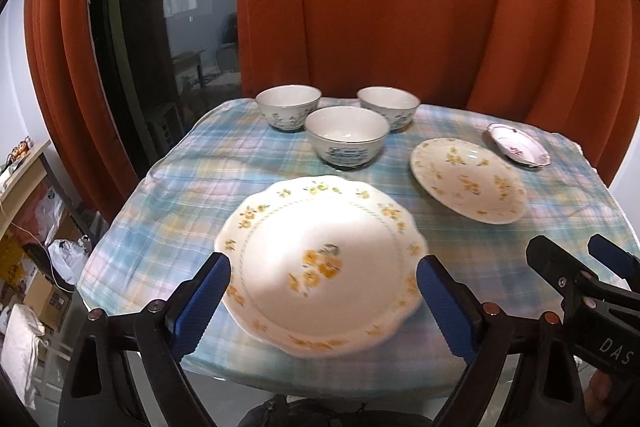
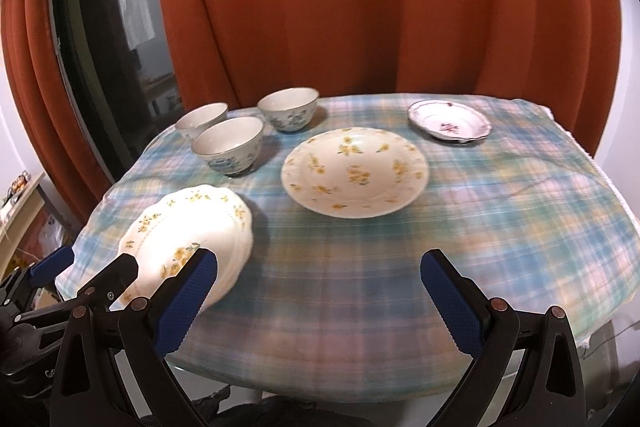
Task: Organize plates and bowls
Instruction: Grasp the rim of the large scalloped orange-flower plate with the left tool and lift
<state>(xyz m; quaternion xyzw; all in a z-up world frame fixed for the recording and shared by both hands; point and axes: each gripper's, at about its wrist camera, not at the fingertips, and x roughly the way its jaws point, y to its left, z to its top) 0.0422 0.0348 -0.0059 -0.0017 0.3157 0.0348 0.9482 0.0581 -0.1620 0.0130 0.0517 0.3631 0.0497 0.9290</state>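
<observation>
Left wrist view: left gripper (image 1: 324,291) sits at the bottom of the frame, jaws spread wide; the large scalloped plate (image 1: 320,263) lies between the blue pads, which flank its rim without clearly pressing on it; nothing is lifted
Bowls: three bowls stand apart at upper centre; front bowl (image 1: 347,137), back left bowl (image 1: 288,106), back right bowl (image 1: 389,107); close together, none nested
Other plates: yellow-flowered plate (image 1: 468,179) right of centre; small pink-flowered dish (image 1: 518,145) beyond it toward the upper right; each lies alone on the plaid cloth (image 1: 180,187)
Second tool: right gripper (image 1: 580,267) shows at the lower right edge, well clear of the dishes

Right wrist view: right gripper (image 2: 318,291) at the bottom centre, jaws wide apart over bare cloth; it has hold of nothing
Large plate: scalloped plate (image 2: 188,239) at lower left, partly behind the left pad; left gripper (image 2: 96,267) enters from the lower left edge beside it
Remaining dishes: yellow-flowered plate (image 2: 354,173) at centre; pink-flowered dish (image 2: 450,125) upper right; the bowls upper left, nearest one (image 2: 228,145)

Progress: judged barely begun; no plate is stacked, no bowl nested
Left to do: probably gather the three plates into one pile and nest the three bowls; the scalloped plate looks like the first piece to go
</observation>
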